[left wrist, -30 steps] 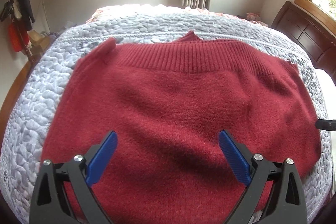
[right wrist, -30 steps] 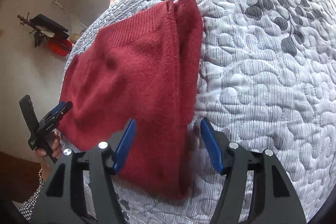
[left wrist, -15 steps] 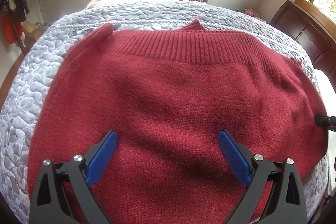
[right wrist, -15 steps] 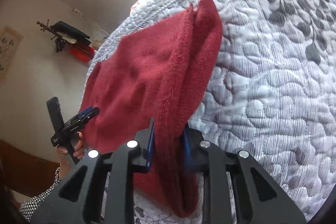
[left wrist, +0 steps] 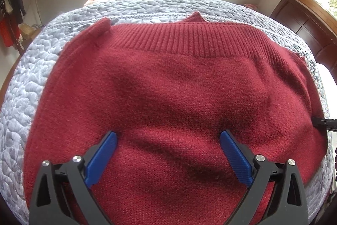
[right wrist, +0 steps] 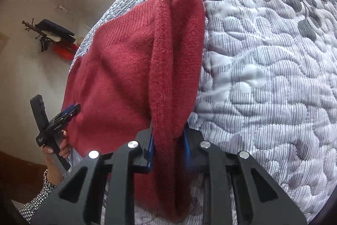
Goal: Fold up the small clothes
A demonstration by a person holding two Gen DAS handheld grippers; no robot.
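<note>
Red knitted sweater (left wrist: pixel 168 94) lay spread on the grey quilted bedspread (left wrist: pixel 27 85) of the bed, its ribbed hem at the far side from the left claw (left wrist: pixel 168 153). That claw hung just over the near part of the knit with its blue pads (left wrist: pixel 101 159) wide apart, gripping nothing. The right claw (right wrist: pixel 168 140) was clamped on the sweater's side edge, the thick fold bunched between its pads and raised off the quilt, with the loose end hanging down toward the camera. To the left of the right claw, a hand (right wrist: pixel 55 153) in a checked sleeve (right wrist: pixel 38 197) held the left claw's handle. A dark wooden headboard (left wrist: pixel 305 24) stood off to the left claw's right.
</note>
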